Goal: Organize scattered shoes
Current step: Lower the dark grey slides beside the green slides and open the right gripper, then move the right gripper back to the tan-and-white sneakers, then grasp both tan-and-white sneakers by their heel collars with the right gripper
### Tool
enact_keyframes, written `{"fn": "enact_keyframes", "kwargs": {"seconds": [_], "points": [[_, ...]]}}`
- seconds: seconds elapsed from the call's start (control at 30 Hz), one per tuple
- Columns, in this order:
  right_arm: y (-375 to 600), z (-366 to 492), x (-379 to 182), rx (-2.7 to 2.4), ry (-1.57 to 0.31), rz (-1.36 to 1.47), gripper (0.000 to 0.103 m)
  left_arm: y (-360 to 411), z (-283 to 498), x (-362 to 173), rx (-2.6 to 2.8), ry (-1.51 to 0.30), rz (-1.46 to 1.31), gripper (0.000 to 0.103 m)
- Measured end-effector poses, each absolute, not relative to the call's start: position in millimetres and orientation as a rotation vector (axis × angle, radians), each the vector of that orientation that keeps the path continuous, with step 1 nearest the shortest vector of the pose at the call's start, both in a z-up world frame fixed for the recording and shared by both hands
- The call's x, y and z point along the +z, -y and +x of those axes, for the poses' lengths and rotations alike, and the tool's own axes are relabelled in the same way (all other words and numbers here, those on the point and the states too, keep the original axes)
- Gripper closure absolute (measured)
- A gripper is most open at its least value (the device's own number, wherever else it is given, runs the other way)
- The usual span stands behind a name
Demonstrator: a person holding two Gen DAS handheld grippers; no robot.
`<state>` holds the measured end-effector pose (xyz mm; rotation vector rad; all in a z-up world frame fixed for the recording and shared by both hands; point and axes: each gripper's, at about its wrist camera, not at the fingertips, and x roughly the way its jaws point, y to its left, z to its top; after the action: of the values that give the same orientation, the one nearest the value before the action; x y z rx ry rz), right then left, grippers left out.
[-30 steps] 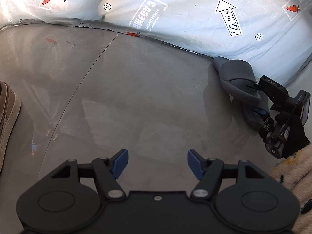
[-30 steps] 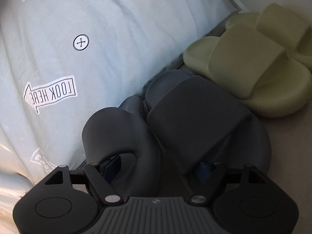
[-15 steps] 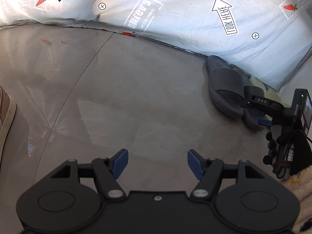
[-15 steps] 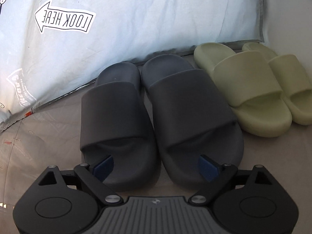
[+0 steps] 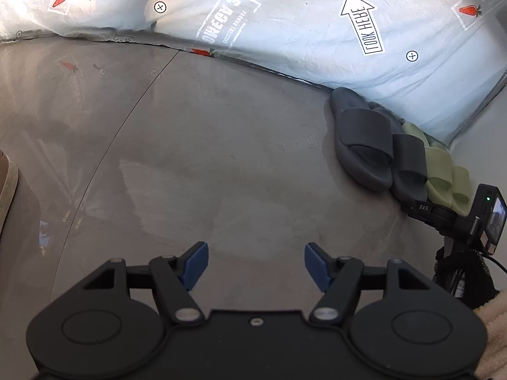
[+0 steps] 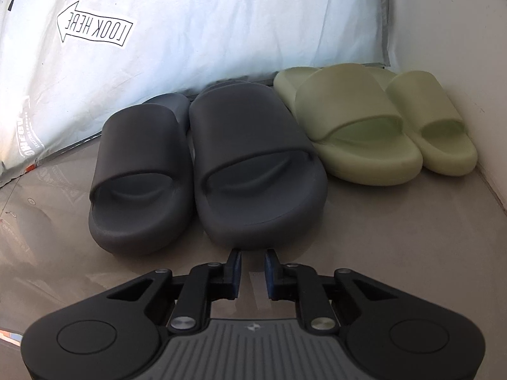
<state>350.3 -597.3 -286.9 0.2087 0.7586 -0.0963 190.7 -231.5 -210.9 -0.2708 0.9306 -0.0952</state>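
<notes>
Two dark grey slides stand side by side on the floor, toes against the printed sheet. A pair of pale green slides stands right of them, by the wall. My right gripper sits just behind the right grey slide's heel, fingers nearly together with nothing between them. My left gripper hangs open over bare floor, holding nothing. In the left wrist view the grey slides and green slides line up at the far right.
A brown shoe pokes in at the left edge. The white printed sheet bounds the floor at the back. A white wall closes the right corner. A black-gloved hand holds the right tool.
My right gripper let go of the grey slides, pulled back from them and closed its fingers. The left grey slide now lies flat beside its mate. My left gripper stayed open.
</notes>
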Motion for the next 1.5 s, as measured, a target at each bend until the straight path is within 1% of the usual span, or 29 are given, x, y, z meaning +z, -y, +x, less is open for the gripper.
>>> {"fn": "enact_keyframes", "kwargs": {"seconds": [0.1, 0.23, 0.3, 0.33, 0.37, 0.4, 0.43, 0.57, 0.63, 0.8, 0.93, 1.13, 1.23, 1.5], "points": [[594, 358, -287, -0.097, -0.761, 0.204, 0.085, 232, 186, -209, -0.099, -0.921, -0.267, 0.035], [593, 351, -282, -0.117, -0.751, 0.220, 0.082, 228, 175, -204, -0.091, -0.894, -0.265, 0.035], [594, 337, -279, -0.125, -0.743, 0.247, 0.078, 223, 168, -200, -0.086, -0.874, -0.275, 0.035], [592, 328, -277, -0.123, -0.737, 0.259, 0.074, 219, 164, -198, -0.084, -0.861, -0.281, 0.035], [589, 317, -276, -0.116, -0.730, 0.270, 0.066, 216, 160, -196, -0.082, -0.849, -0.286, 0.035], [587, 306, -275, -0.109, -0.723, 0.281, 0.062, 212, 156, -195, -0.080, -0.837, -0.291, 0.035], [584, 295, -274, -0.102, -0.716, 0.292, 0.053, 209, 152, -194, -0.077, -0.827, -0.295, 0.035], [557, 250, -271, -0.042, -0.678, 0.254, 0.037, 192, 128, -189, -0.065, -0.793, -0.311, 0.035], [539, 231, -269, -0.005, -0.672, 0.238, 0.035, 182, 115, -187, -0.060, -0.779, -0.311, 0.035], [485, 198, -263, 0.056, -0.672, 0.234, 0.034, 143, 84, -184, -0.019, -0.747, -0.304, 0.035], [433, 173, -254, 0.131, -0.636, 0.236, 0.034, 100, 67, -182, 0.020, -0.721, -0.326, 0.035], [346, 144, -242, 0.229, -0.603, 0.243, 0.033, 19, 55, -173, 0.061, -0.681, -0.318, 0.034], [289, 135, -234, 0.264, -0.628, 0.258, 0.022, -29, 50, -163, 0.078, -0.657, -0.323, 0.032], [139, 121, -213, 0.425, -0.602, 0.259, 0.022, -144, 58, -152, 0.086, -0.624, -0.312, 0.032]]}}
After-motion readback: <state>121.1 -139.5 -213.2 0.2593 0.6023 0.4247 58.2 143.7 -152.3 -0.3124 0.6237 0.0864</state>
